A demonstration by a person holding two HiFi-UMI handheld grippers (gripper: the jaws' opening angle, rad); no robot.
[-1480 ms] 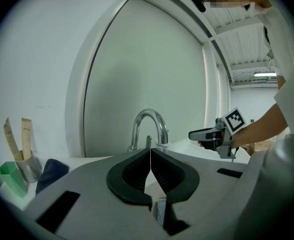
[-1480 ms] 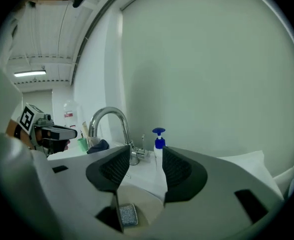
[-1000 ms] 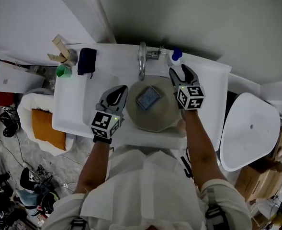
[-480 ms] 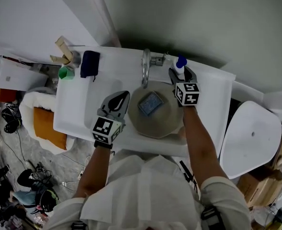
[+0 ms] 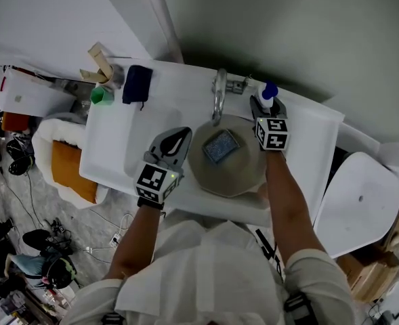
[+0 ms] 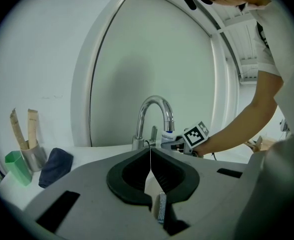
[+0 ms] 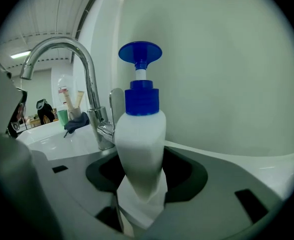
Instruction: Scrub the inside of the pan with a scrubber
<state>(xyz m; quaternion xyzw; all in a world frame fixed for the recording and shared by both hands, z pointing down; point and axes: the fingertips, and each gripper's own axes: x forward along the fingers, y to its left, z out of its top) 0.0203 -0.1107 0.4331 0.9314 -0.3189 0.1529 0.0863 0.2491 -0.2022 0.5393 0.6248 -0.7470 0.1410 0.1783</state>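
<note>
A round tan pan [image 5: 236, 171] sits in the sink with a blue-grey scrubber [image 5: 220, 145] lying inside it. My left gripper [image 5: 179, 135] [image 6: 150, 151] hovers at the pan's left rim, shut, with nothing between its jaws. My right gripper [image 5: 263, 107] [image 7: 141, 156] is at the back right of the sink, beside the faucet [image 5: 218, 93]. Its jaws have just been closing and now press on both sides of the white soap bottle [image 7: 141, 134] with a blue pump [image 5: 269, 90].
On the white counter [image 5: 111, 147] at the back left are a dark cloth [image 5: 137, 84], a green cup [image 5: 102, 95] and wooden utensils [image 5: 97, 63]. The chrome faucet [image 7: 94, 109] arches over the pan. A white seat [image 5: 358, 195] stands at the right.
My right gripper has moved forward and down from over the pan's right rim to the soap bottle, which now stands between its jaws. The left gripper has stayed where it was.
</note>
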